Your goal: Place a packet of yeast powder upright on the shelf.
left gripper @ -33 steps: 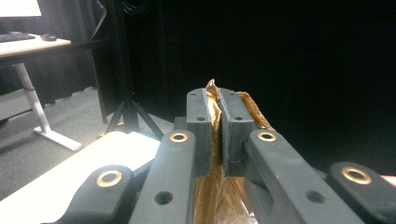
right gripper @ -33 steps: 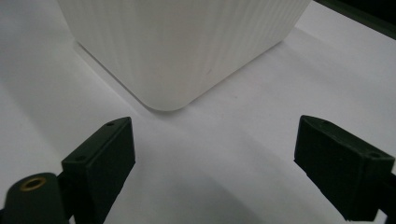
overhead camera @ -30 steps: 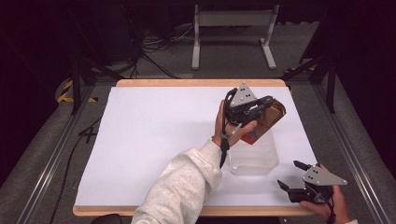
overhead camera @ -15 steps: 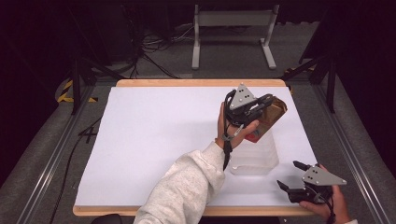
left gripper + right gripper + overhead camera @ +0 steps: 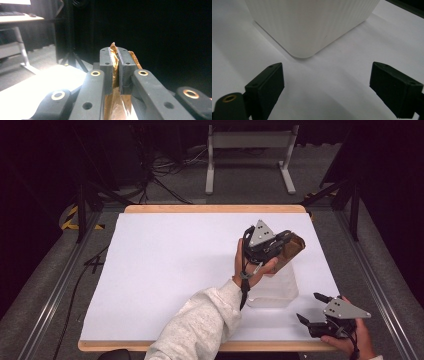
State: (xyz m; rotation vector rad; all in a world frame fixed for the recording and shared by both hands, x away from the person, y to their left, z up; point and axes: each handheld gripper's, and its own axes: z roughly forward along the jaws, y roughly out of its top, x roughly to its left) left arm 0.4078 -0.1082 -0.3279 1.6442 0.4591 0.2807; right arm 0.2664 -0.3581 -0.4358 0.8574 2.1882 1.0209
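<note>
A crinkled brown-gold foil packet (image 5: 296,247) hangs in the air over the far end of a translucent white ribbed container (image 5: 274,293). My left gripper (image 5: 286,245) is shut on the packet. In the left gripper view the foil (image 5: 113,99) is pinched flat between the two pads of the left gripper (image 5: 117,53). My right gripper (image 5: 310,307) rests open at the table's near right corner, its jaws pointing toward the container. In the right gripper view a rounded corner of the container (image 5: 312,25) stands just beyond the wide-apart jaws of the right gripper (image 5: 327,83), with nothing between them.
The white table top (image 5: 175,270) has a wooden rim and stretches bare to the left of the container. Beyond the far edge stand a metal stand (image 5: 250,150) and cables on the floor. Rails run along both sides of the table.
</note>
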